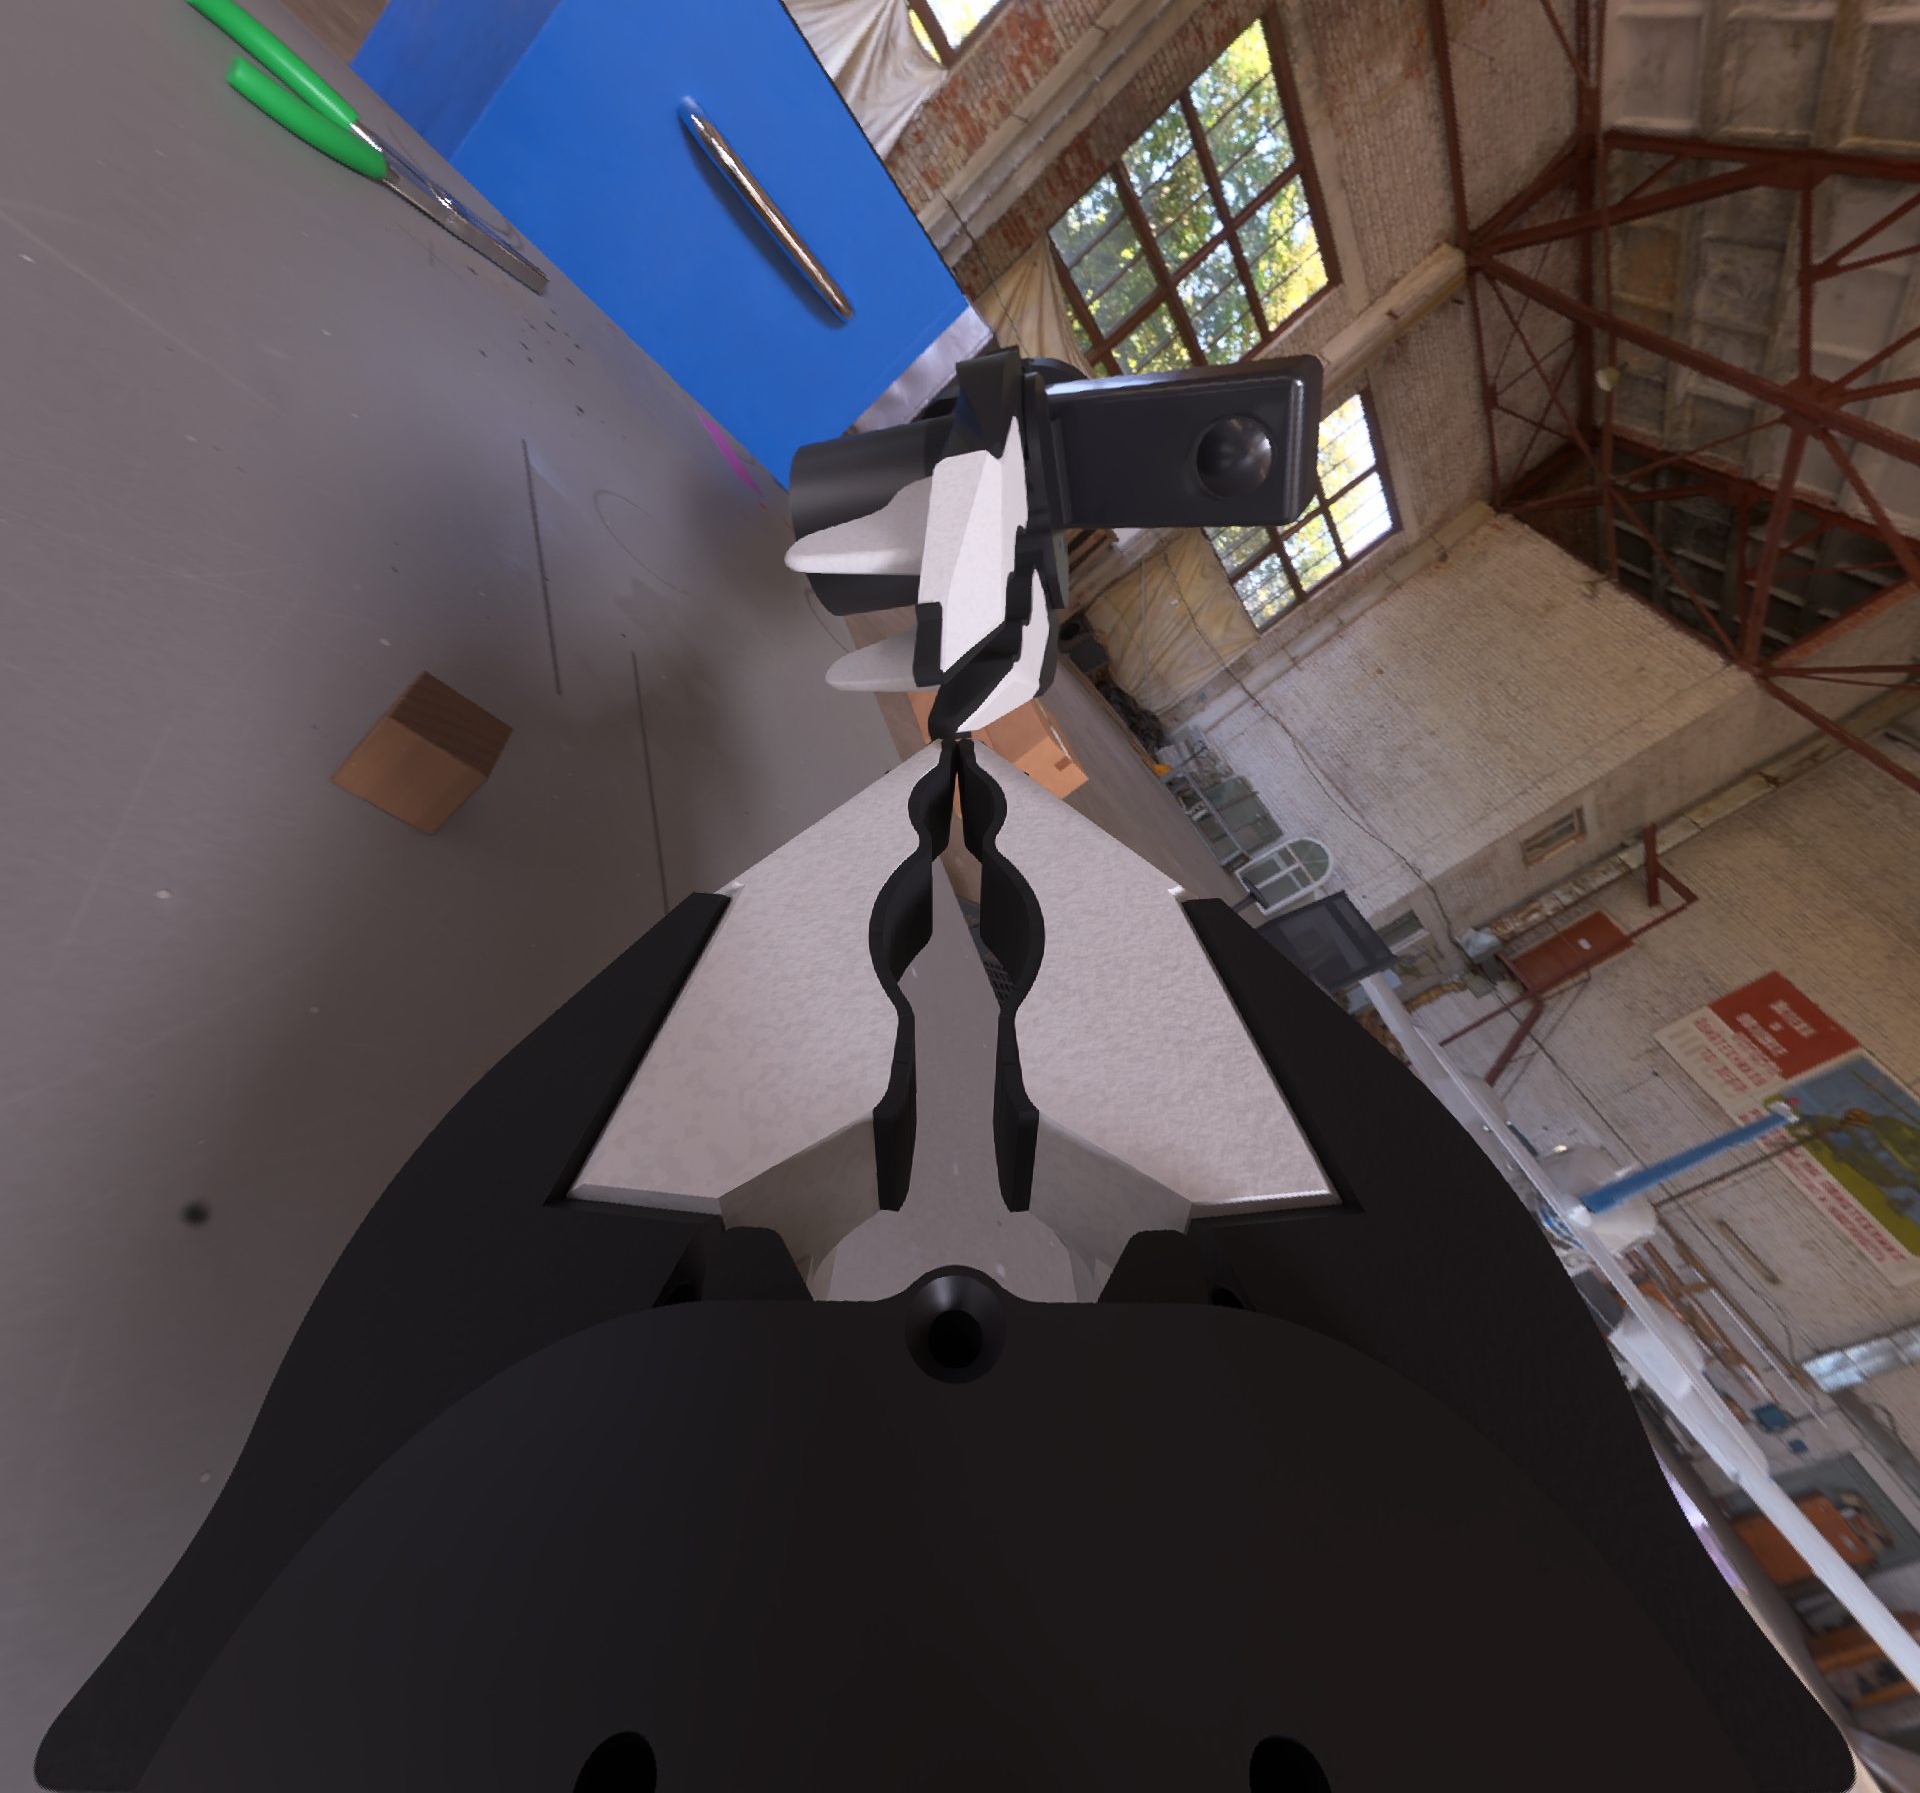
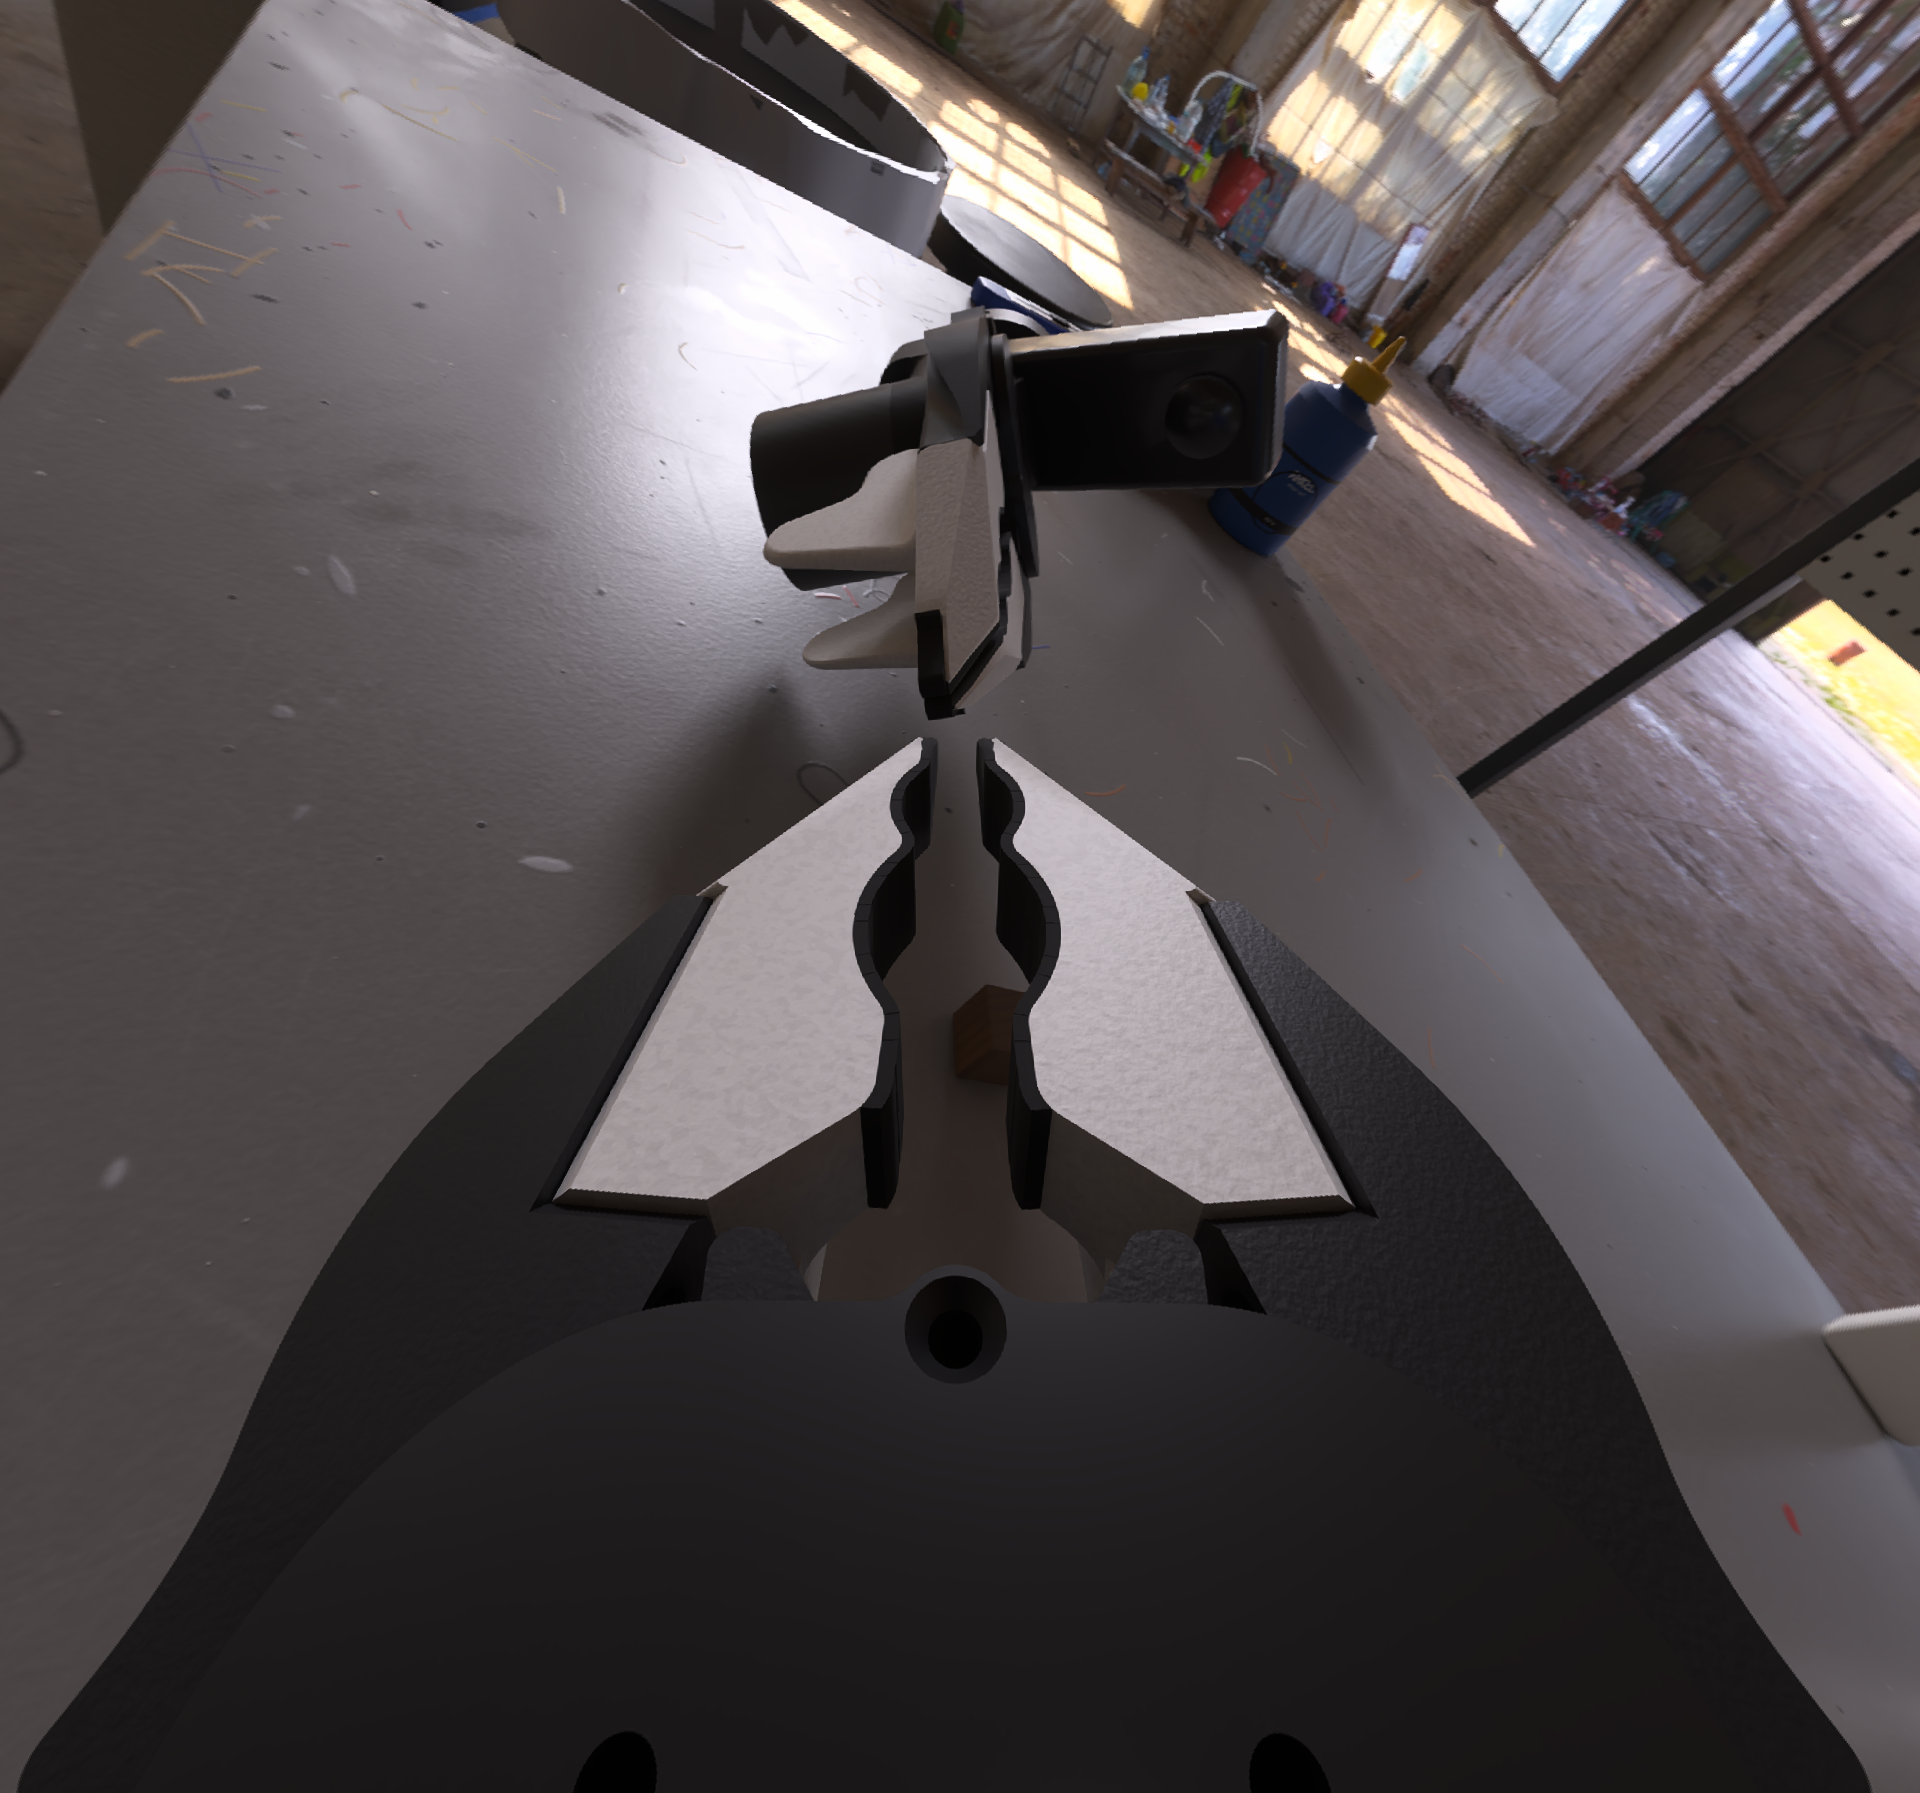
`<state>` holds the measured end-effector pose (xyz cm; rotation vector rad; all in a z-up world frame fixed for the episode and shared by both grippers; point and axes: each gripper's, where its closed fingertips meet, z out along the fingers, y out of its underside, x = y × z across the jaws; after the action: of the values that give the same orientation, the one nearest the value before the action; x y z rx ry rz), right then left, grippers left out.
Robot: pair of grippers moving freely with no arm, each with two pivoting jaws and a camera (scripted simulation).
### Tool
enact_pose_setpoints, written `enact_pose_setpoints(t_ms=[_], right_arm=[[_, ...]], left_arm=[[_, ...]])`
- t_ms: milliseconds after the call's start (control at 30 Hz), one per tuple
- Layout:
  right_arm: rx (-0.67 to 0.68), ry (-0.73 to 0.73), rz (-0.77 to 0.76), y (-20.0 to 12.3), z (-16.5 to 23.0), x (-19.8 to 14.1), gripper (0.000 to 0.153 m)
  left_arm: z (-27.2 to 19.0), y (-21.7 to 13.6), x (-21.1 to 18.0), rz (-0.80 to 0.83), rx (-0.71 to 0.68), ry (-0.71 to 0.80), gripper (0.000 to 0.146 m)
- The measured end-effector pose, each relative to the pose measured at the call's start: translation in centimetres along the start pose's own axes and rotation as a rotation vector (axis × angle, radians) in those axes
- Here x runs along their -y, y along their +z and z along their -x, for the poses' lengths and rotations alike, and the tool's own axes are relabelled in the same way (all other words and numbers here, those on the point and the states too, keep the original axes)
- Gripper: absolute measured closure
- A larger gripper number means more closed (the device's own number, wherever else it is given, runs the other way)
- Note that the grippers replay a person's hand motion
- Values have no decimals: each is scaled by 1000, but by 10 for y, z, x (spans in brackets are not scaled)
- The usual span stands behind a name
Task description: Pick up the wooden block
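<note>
The wooden block (image 1: 421,767), a small brown cube, lies on the grey table (image 1: 260,548), to the left of both grippers and apart from them. My left gripper (image 1: 956,751) is shut and empty, its fingertips touching. My right gripper (image 1: 951,720) faces it tip to tip, hovering above the table. In the right wrist view my right gripper (image 2: 956,751) stands a narrow gap open and holds nothing. The block (image 2: 982,1042) shows through that gap, down on the table (image 2: 416,496). The left gripper (image 2: 940,704) hangs just beyond.
A blue box (image 1: 623,133) with a metal handle stands on the table behind green-handled pliers (image 1: 301,96). A blue bottle with a yellow cap (image 2: 1304,455) stands near the table's far edge. A grey round tub (image 2: 727,91) lies beyond the far left edge.
</note>
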<state>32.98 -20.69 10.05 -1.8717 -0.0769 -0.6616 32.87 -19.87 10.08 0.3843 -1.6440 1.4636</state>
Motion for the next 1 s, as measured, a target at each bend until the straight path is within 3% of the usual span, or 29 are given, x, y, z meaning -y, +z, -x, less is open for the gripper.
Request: enact_pose_setpoints(t_ms=[200, 400, 667, 1000], right_arm=[[-88, -81, 43, 1, -8, -3, 145], [-118, -115, 52, 4, -8, -2, 145], [89, 112, -11, 0, 4, 1, 145], [207, 89, 12, 0, 24, -2, 145]], left_arm=[[3, 1, 4, -30, 27, -8, 134], [3, 2, 5, -44, 29, -23, 139], [-4, 2, -8, 95, 9, 70, 139], [-4, 7, -25, 203, -1, 71, 139]])
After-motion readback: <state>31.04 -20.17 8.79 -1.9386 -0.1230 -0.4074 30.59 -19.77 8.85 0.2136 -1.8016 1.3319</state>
